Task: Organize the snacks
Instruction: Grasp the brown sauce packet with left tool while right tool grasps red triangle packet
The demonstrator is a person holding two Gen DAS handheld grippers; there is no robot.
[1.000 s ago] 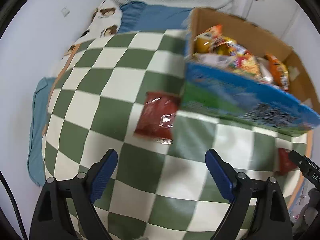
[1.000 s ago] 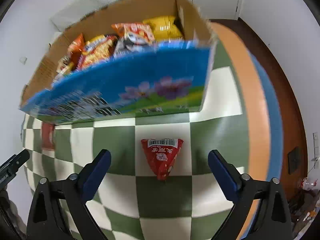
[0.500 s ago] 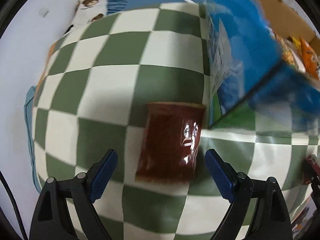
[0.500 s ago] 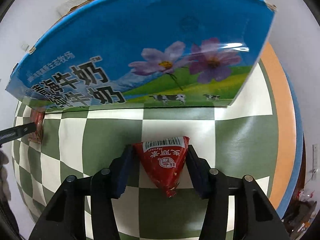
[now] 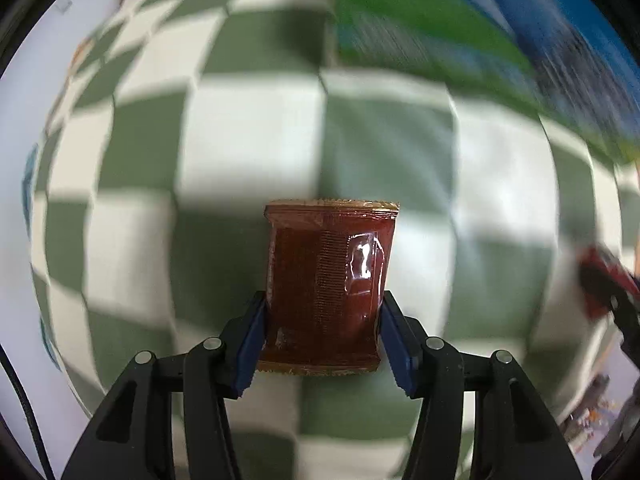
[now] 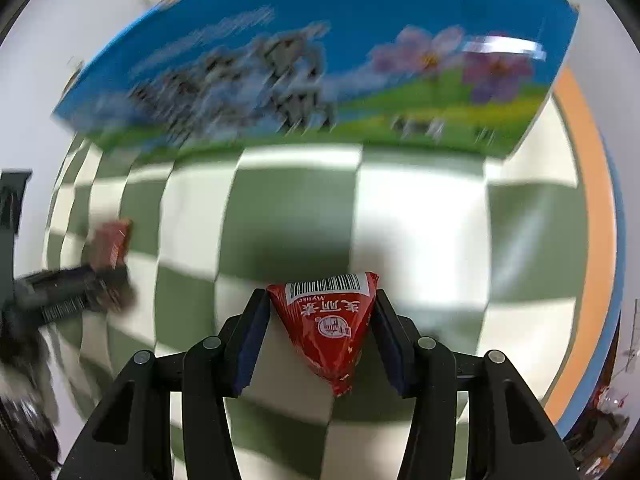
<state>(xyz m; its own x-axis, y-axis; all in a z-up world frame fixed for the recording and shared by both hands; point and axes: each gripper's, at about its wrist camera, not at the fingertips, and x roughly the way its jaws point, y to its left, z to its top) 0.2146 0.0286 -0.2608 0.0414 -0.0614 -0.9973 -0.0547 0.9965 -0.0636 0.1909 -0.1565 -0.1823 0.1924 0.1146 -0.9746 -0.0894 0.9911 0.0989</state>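
Note:
My left gripper [image 5: 322, 340] is shut on a dark red-brown snack packet [image 5: 326, 284], held above the green-and-white checkered cloth [image 5: 248, 140]. My right gripper [image 6: 320, 340] is shut on a red triangular snack packet [image 6: 330, 320] with a barcode on its top edge. The blue-and-green printed cardboard box [image 6: 320, 64] stands just beyond it; the box also shows blurred at the top right of the left wrist view [image 5: 500, 40]. Its contents are hidden from both views.
In the right wrist view the left gripper with its packet [image 6: 108, 240] shows at the left. In the left wrist view the right gripper [image 5: 604, 284] shows at the right edge. An orange and blue cloth border [image 6: 592, 220] marks the right edge of the surface.
My left gripper closed on the red-brown packet and lifted it. My right gripper, shut on the triangular packet half a second ago, has lifted it. Both views are blurred by motion.

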